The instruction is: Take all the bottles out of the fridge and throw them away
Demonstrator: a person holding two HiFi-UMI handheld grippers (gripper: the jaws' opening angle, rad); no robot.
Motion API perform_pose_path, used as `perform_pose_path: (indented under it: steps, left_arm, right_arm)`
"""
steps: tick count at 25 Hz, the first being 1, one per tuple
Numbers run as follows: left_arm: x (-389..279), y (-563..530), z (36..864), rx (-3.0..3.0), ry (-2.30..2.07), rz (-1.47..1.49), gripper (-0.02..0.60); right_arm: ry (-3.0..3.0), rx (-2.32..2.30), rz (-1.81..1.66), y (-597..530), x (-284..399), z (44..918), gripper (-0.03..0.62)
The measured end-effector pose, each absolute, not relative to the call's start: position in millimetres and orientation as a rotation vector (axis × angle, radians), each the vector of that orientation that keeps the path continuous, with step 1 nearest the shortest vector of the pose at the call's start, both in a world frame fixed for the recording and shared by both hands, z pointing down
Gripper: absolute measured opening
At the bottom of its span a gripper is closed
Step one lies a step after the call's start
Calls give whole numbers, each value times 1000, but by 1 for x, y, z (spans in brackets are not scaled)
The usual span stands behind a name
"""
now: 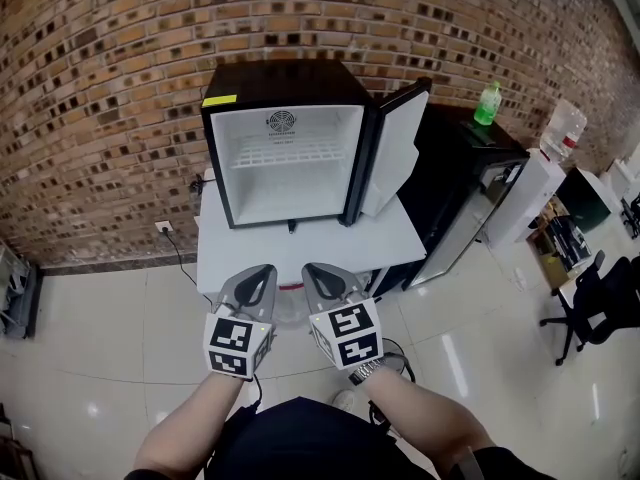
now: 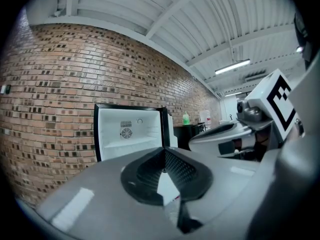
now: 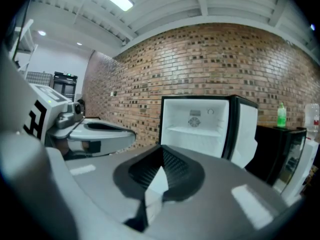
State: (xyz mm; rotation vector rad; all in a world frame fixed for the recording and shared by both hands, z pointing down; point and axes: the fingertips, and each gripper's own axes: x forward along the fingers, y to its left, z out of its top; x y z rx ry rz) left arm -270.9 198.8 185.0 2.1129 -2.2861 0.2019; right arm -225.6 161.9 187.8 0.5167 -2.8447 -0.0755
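I am holding the left gripper [image 1: 262,273] and the right gripper [image 1: 312,271] clenched on nothing, side by side just short of the white table [image 1: 300,253]. If I am reaching in like this, shut jaws will be shoving things over, not gripping them. The open fridge [image 1: 285,183] on that table is showing me only bare white walls and one wire shelf, and the only bottle I am seeing is a green one [image 1: 487,104] on the black cabinet [image 1: 460,168] well off to the right.
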Motion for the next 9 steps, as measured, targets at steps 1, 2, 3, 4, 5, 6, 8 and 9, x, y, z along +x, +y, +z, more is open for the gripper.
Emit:
perform_pose_path:
  steps: [1, 2, 3, 4, 5, 6, 8, 9]
  left_arm:
    - [-270, 200, 185, 2115, -2286, 201, 3]
    - [-269, 201, 186, 2118, -2285, 201, 3]
    - [-268, 203, 187, 2123, -2280, 205, 3]
    - [-267, 204, 187, 2129, -2276, 210, 3]
    - [-267, 205, 187, 2132, -2273, 211, 3]
    - [-267, 207, 187, 2132, -2274, 210, 3]
    - [-268, 210, 187, 2132, -2275, 206, 3]
    - [-268, 212, 187, 2132, -2275, 203, 3]
  right_arm:
    - [-2845, 519, -77, 163, -225, 188, 2]
    - [-2846, 520, -78, 165, -224, 187, 2]
    - [-2847, 520, -79, 166, -224, 187, 2]
    - [-2848, 520, -80, 168, -223, 187, 2]
    - [-2848, 520, -81, 170, -223, 187, 2]
    - [-2849, 520, -83, 172, -223, 187, 2]
    - [-2849, 521, -85, 176, -224, 187, 2]
    - [-2849, 521, -87, 178, -224, 187, 2]
